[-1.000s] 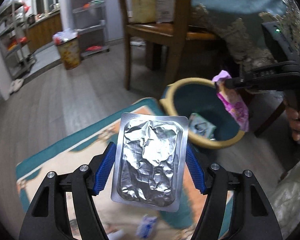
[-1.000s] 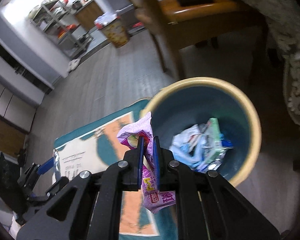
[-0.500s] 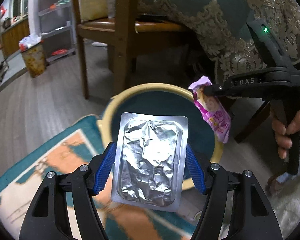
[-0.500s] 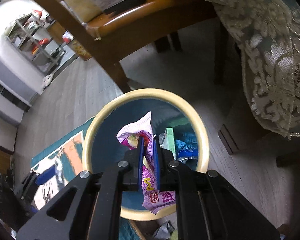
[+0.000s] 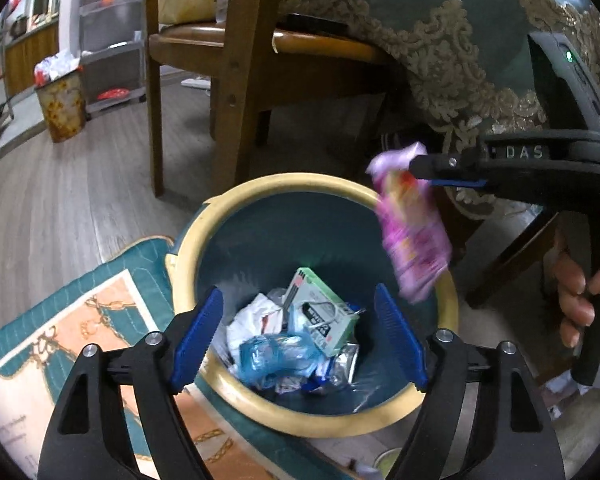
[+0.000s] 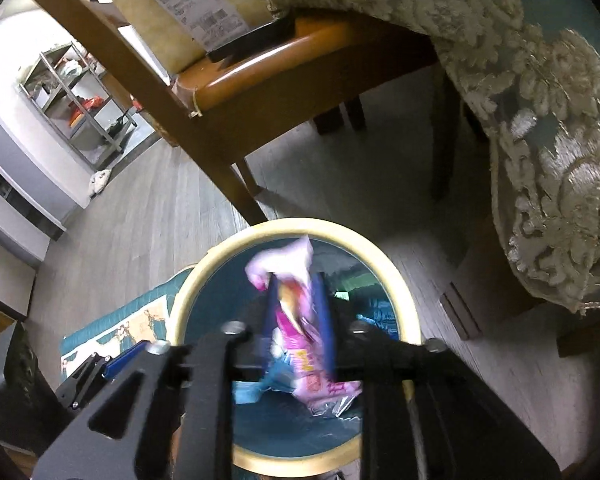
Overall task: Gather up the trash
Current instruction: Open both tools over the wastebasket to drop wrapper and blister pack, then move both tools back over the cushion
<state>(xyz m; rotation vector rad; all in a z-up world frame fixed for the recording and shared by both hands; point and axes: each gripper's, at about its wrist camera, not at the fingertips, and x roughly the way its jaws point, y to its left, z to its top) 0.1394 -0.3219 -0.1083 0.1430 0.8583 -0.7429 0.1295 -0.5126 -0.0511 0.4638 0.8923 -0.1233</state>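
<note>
A teal bin with a cream rim stands on the floor and holds several pieces of trash, among them a green and white box and blue plastic. My left gripper is open and empty above the bin. My right gripper has its jaws parted over the bin. A blurred pink wrapper hangs loose between them.
A wooden chair stands just behind the bin. An embroidered teal tablecloth hangs at the right. A patterned rug lies left of the bin. A second bin and shelves stand far left.
My left gripper opened and the foil blister pack is gone from it. My right gripper's jaws have parted and the pink wrapper is slipping down between them.
</note>
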